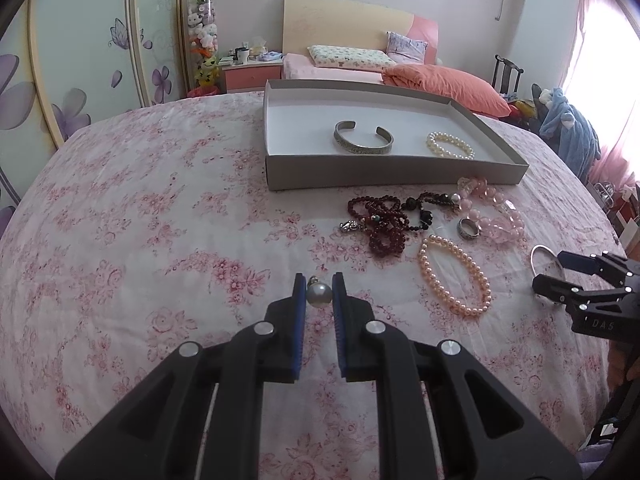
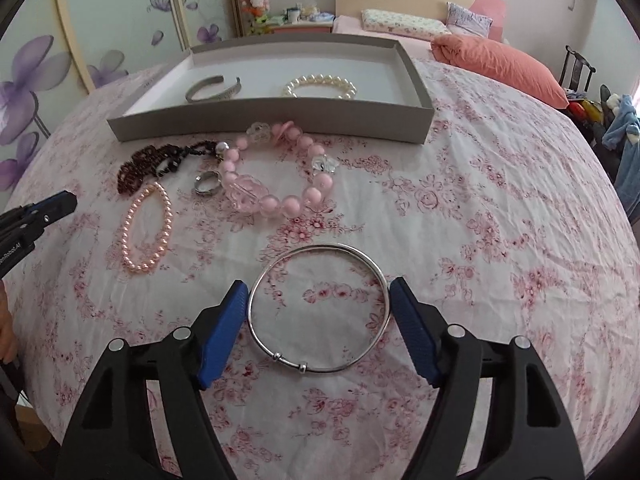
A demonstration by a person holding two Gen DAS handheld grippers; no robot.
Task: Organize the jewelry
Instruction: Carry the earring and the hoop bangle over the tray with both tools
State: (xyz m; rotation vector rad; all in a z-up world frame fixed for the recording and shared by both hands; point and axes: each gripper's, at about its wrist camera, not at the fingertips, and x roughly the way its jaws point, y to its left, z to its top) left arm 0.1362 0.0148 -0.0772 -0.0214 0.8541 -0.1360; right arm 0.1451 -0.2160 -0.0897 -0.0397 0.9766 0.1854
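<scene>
My left gripper (image 1: 319,283) is shut on a grey pearl pendant (image 1: 319,295) just above the flowered cloth; its fingers (image 2: 60,204) show at the left edge of the right wrist view. My right gripper (image 2: 319,286) spans a thin silver bangle (image 2: 320,246) that lies flat on the cloth. Both blue pads touch the bangle's outer sides. From the left wrist, the same gripper (image 1: 550,270) and bangle (image 1: 538,249) sit at the far right. A grey tray (image 2: 272,118) behind holds a silver cuff (image 2: 214,89) and a white pearl bracelet (image 2: 320,86).
Loose on the cloth in front of the tray (image 1: 392,172) lie a dark red bead strand (image 1: 380,224), a metal ring (image 1: 468,234), a pink chunky-bead bracelet (image 2: 276,202) and a pink pearl bracelet (image 2: 138,268). A bed with an orange pillow (image 2: 500,64) stands behind.
</scene>
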